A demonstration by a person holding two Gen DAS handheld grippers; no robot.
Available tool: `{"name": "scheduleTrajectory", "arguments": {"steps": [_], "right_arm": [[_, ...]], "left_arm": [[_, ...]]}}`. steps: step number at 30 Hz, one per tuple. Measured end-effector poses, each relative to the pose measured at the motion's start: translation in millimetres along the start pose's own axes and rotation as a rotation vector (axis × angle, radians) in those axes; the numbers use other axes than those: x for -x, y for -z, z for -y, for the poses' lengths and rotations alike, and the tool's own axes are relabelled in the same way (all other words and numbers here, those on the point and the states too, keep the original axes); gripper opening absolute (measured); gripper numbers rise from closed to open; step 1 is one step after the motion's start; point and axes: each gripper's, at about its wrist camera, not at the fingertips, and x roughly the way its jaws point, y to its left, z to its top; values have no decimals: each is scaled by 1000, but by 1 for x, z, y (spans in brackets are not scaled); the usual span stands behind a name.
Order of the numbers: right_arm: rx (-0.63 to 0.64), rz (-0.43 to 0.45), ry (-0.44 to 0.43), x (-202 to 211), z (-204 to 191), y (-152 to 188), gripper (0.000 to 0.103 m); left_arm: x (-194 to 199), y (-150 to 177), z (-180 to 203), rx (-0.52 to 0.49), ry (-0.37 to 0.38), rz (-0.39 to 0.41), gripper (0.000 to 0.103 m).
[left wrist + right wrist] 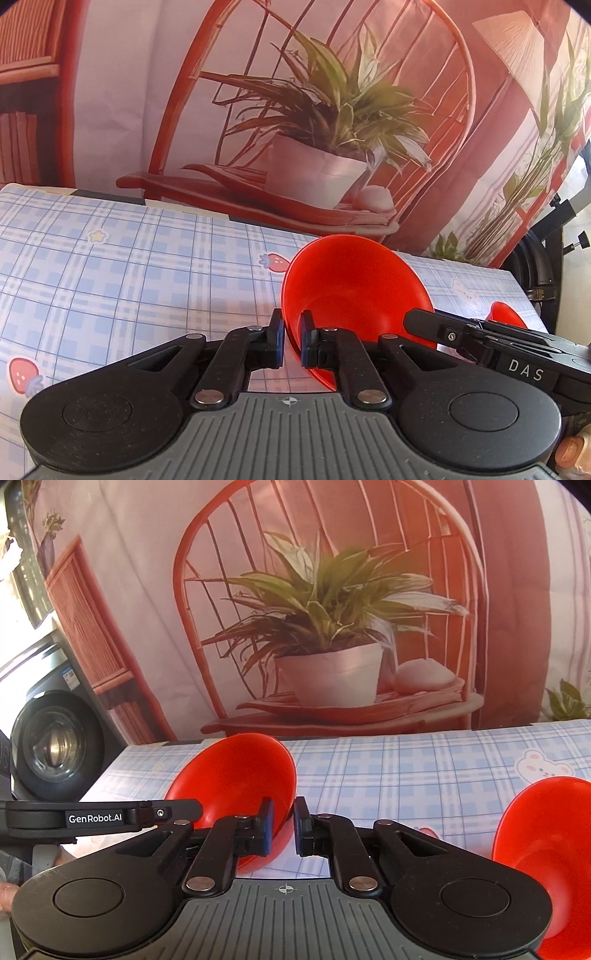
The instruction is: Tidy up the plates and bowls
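Observation:
A red bowl (354, 284) is tilted on its side above the blue checked tablecloth (110, 277). My left gripper (291, 334) is shut on its left rim, which runs between the blue pads. The right gripper (412, 319) reaches in from the right to the bowl's other side. In the right wrist view the same red bowl (236, 775) sits left of centre, and my right gripper (283, 825) is shut on its right rim. The left gripper (197, 808) comes in from the left there. A second red bowl (543, 849) lies at the right, also tilted; in the left wrist view this second bowl (506, 314) shows only as a small edge.
A printed backdrop (332, 110) of a chair and a potted plant hangs right behind the table's far edge. A washing machine (55, 746) stands past the table's left end. A black stand (554, 240) is off the right end. Fingers of a hand (572, 450) show.

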Motion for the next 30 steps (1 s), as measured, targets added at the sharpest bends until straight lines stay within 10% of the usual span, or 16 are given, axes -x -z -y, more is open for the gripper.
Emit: {"name": "scheduleTrajectory", "arguments": {"steps": [17,30], "right_arm": [[-139,155,47,112,24,11,9],[-367,284,166,185,106,46,8]], "left_arm": [[58,6,98,-174,4,14,10],[26,33,197,-294,83,-62,11]]}}
